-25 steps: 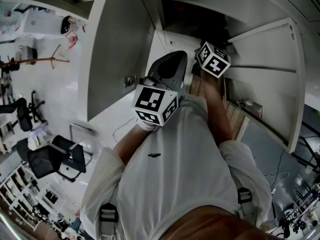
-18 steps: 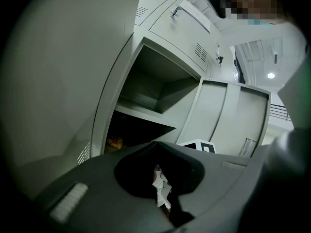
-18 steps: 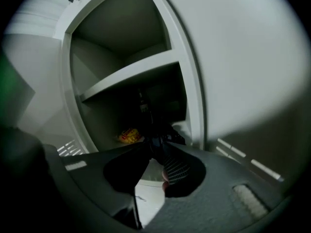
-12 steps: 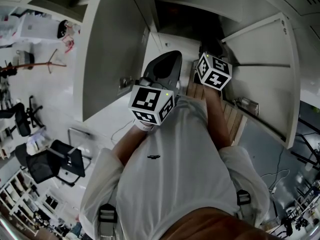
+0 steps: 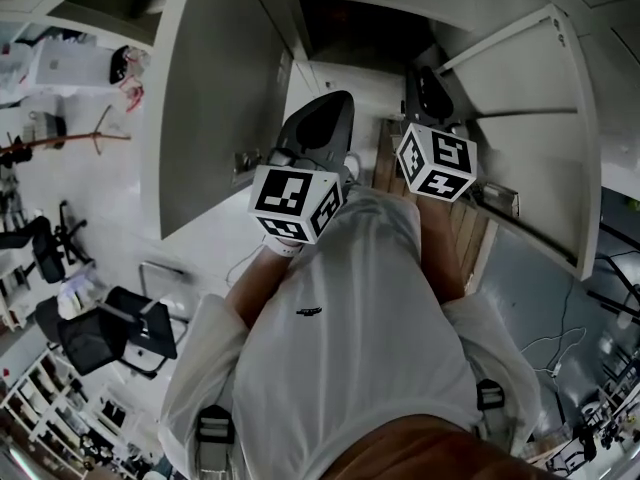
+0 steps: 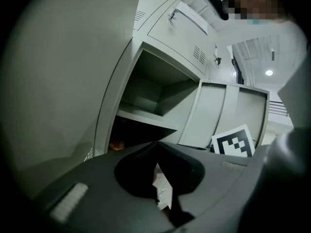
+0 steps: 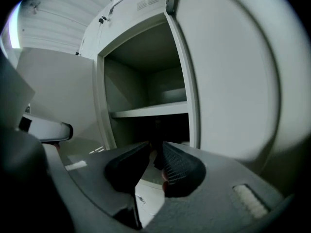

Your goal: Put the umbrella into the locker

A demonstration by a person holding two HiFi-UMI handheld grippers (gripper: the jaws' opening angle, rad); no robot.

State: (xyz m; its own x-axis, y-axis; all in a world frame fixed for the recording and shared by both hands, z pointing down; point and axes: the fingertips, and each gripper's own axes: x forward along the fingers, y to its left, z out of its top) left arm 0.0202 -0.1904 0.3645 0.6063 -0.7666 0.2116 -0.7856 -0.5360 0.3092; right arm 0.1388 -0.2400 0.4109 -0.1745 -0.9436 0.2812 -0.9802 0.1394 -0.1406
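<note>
Left gripper: the grey two-jaw left gripper (image 6: 156,145) was just ahead of the person's white shirt (image 5: 350,298). Its dark tips met, with nothing between them.
Right gripper: the grey two-jaw right gripper (image 7: 156,150) faced the locker opening. Its jaws stood a narrow gap apart, and the ribbed pads pressed on nothing.
Doors: a flat pale grey metal door (image 5: 215,98) hung open on the left of the head view, and a second one (image 5: 520,118) on the right, with both grippers between them.
Locker: the pale grey metal locker (image 7: 100,106) stood open just beyond the jaws.
Shelf: a thin grey shelf (image 7: 150,109) divided a bare upper compartment from a shadowed lower one.
Small item: an orange-yellow object (image 6: 116,144) lay at the lower compartment's left front, too small to name.
Umbrella: no view showed it for certain, and neither gripper held it. A dark upright shape (image 7: 156,131) deep in the lower compartment might have been it.
Handling, as a judgement: a folded umbrella would likely be light and stiff along its shaft. Its soft, slick fabric could slide or bunch under the pads, and thin ribs could bend if squeezed.
Hold, as a judgement: the handle, or the strapped middle of the bundle, would give the firmest grip.
</note>
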